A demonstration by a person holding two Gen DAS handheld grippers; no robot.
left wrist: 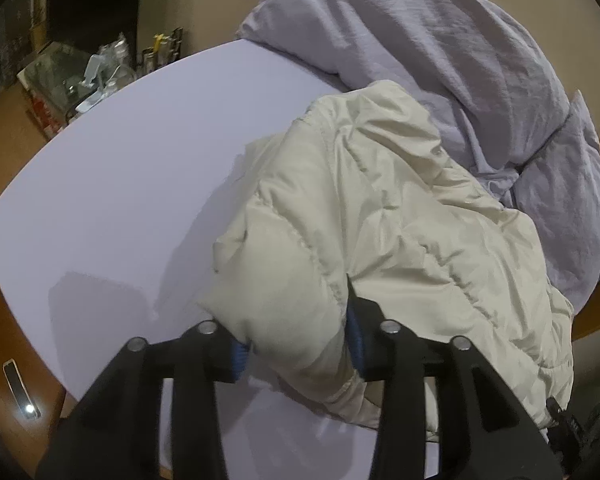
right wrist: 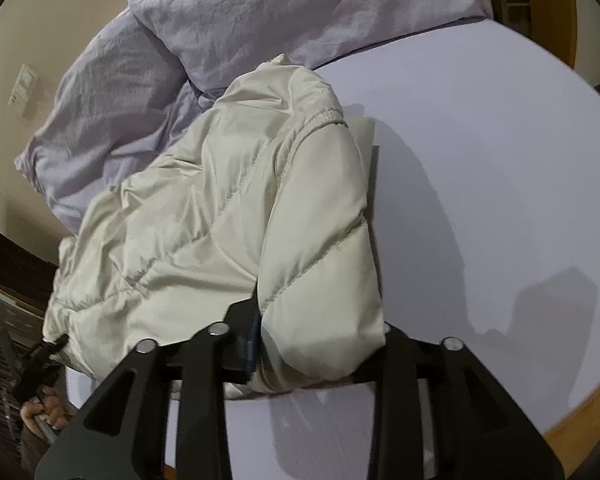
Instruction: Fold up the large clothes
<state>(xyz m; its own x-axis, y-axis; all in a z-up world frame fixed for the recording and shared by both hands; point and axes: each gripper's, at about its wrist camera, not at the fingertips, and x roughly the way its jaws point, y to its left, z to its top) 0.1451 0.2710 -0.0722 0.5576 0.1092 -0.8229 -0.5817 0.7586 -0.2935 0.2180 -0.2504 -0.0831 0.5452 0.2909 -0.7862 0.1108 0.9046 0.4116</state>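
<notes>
A cream quilted puffer jacket (left wrist: 380, 208) lies bunched on a bed covered by a pale lilac sheet (left wrist: 132, 184). Its shiny fabric is stitched in diagonal channels, and a drawcord toggle (right wrist: 46, 350) hangs at the hem. The jacket's far end rests against a crumpled lilac duvet (left wrist: 440, 48) heaped at the far side of the bed.

The left gripper (left wrist: 300, 344) clasps a puffed fold of the jacket, its blue-padded fingers pressing in from both sides. The right gripper (right wrist: 320, 344) likewise grips a padded fold, which bulges between its black fingers and covers the right-hand one; a blue pad shows on the left-hand one. Both folds are lifted slightly off the sheet, and shadow falls beneath them.

In the left wrist view, a broad stretch of smooth bare sheet spreads to the left of the jacket, reaching the mattress edge, beyond which a wooden bed frame (left wrist: 4, 320) and a cluttered glass-topped side table (left wrist: 72, 76) stand. In the right wrist view, bare sheet likewise opens to the right of the jacket, out to the rounded mattress edge and the wood floor (right wrist: 580, 412). A person's hand (right wrist: 44, 408) shows at the lower left there.
</notes>
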